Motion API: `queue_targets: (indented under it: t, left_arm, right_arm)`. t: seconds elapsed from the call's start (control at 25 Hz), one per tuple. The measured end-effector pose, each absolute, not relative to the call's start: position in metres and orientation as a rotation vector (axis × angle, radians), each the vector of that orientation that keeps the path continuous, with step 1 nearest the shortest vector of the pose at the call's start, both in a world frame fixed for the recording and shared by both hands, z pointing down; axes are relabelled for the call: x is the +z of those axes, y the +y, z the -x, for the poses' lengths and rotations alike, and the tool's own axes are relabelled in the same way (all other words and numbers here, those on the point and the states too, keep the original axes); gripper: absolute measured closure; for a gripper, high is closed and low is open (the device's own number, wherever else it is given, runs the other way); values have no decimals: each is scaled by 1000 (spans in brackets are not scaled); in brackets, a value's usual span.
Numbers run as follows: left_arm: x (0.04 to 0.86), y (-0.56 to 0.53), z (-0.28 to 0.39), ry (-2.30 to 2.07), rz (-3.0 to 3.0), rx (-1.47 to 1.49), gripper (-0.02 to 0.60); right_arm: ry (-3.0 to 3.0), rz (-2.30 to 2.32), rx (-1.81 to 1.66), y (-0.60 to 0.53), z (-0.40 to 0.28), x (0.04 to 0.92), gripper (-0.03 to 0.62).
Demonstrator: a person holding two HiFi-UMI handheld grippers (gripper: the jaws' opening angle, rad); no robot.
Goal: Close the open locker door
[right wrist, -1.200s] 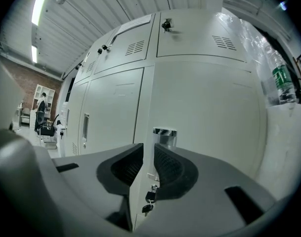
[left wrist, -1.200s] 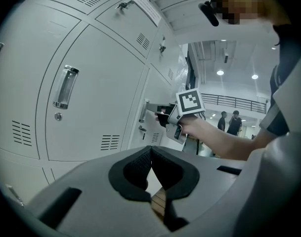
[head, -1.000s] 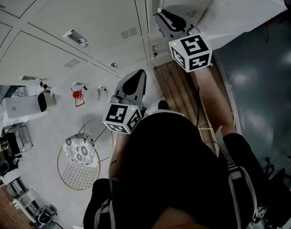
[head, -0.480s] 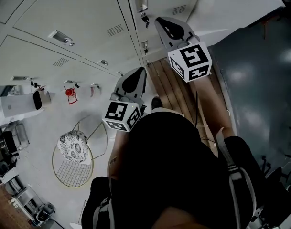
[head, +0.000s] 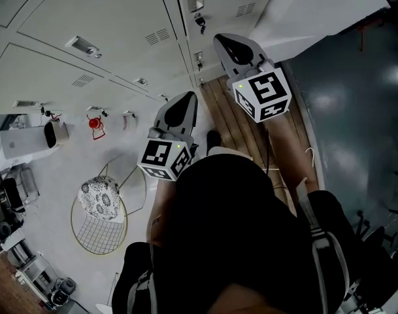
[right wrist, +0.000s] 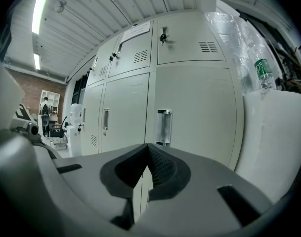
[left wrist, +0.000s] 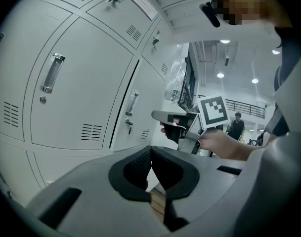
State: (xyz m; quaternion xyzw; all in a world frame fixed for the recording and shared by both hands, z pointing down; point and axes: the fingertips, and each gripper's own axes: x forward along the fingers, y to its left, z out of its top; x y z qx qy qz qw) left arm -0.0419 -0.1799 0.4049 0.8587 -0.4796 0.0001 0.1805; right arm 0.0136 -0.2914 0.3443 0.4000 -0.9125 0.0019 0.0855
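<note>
The open locker door (head: pixel 319 8) is a white panel that stands out from the grey locker bank (head: pixel 114 38) at the head view's top right. It also shows as a white slab (right wrist: pixel 276 132) at the right of the right gripper view. My right gripper (head: pixel 222 42) hangs just left of that door, a short way off the closed lockers' handles (right wrist: pixel 163 127). Its jaws are shut with nothing between them (right wrist: pixel 149 151). My left gripper (head: pixel 185 99) is lower and further left, also shut and empty (left wrist: pixel 150 151). From it I see the right gripper (left wrist: pixel 166 117) in a hand.
A gold wire chair with a patterned cushion (head: pixel 100 201) stands on the pale floor at the left. A small red object (head: pixel 94 124) and a white appliance (head: pixel 29 142) lie near it. Wooden boards (head: pixel 241 123) run under the lockers. A person (left wrist: pixel 235 125) stands far off.
My right gripper has drawn back from the locker fronts toward my body, and the head view has shifted a little. The left gripper has barely moved.
</note>
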Motion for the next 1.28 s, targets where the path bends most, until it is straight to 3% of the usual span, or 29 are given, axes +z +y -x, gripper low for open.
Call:
queue_targets:
  t: [1.28]
  left_arm:
    - [393, -30, 145, -1092, -2626, 57, 563]
  right_arm:
    - [-2601, -1475, 179, -63, 68, 371, 591]
